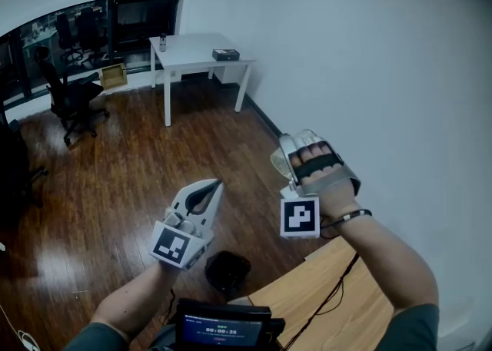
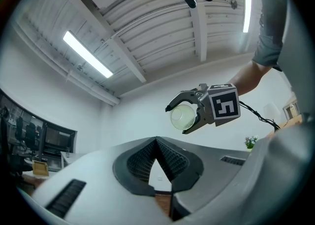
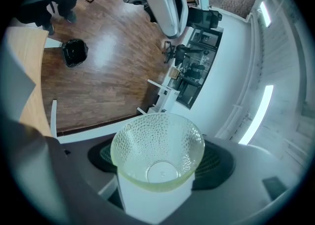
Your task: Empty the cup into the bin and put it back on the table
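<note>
Here cup axis runs along right tongs w/ mouth outward.

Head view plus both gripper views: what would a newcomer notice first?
The clear dimpled cup, apparently empty, is clamped in the right gripper and held up before the white wall. Beside it the left gripper is shut on nothing. Below both, a black bin stands on the wood floor by the table edge.
</note>
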